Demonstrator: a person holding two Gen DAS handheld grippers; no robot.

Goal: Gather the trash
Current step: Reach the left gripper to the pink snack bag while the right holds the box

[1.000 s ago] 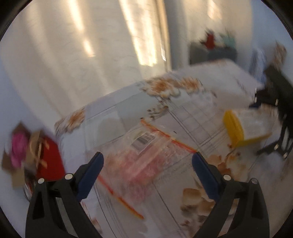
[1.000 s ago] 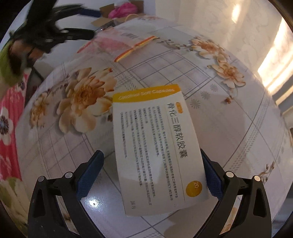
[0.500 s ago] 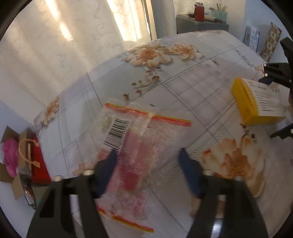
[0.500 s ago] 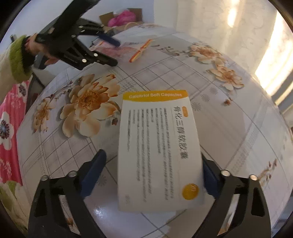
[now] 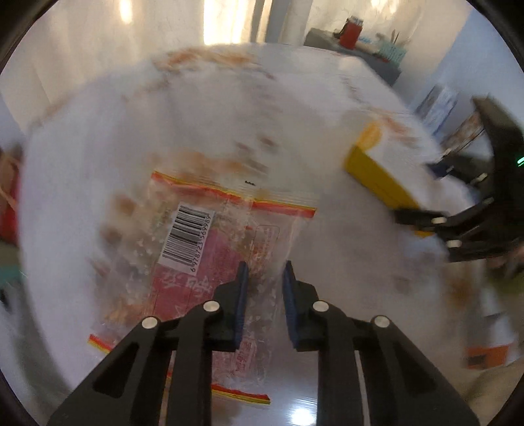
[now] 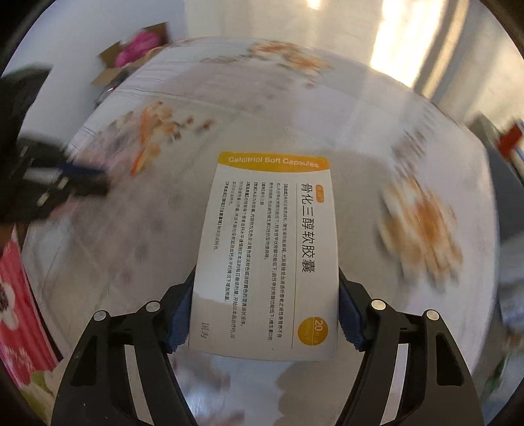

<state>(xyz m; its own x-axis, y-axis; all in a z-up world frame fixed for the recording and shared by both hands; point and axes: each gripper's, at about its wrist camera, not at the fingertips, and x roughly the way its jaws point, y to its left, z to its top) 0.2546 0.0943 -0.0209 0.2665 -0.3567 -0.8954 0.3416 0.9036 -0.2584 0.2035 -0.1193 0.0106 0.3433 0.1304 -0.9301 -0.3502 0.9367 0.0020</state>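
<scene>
A clear plastic bag with a barcode label, pink print and red-yellow edge strips lies under my left gripper. Its jaws are closing, a wrinkled fold of the bag is pinched between the blue pads, and the bag stays sharp while the table blurs. A white medicine box with an orange-yellow band sits between the blue pads of my right gripper, whose jaws are closing against its long sides. The left wrist view shows that box at the right, with the right gripper around it.
Both items are over a table with a flowered, gridded cloth. Beyond its far left edge stands a cardboard box holding something pink. A grey cabinet with a red cup stands at the back by pale curtains. Pink flowered fabric is at the lower left.
Both grippers narrowed from wide open. The left came down onto the plastic bag and pinched it. The right closed on the box sides. Both views have swung and blurred.
</scene>
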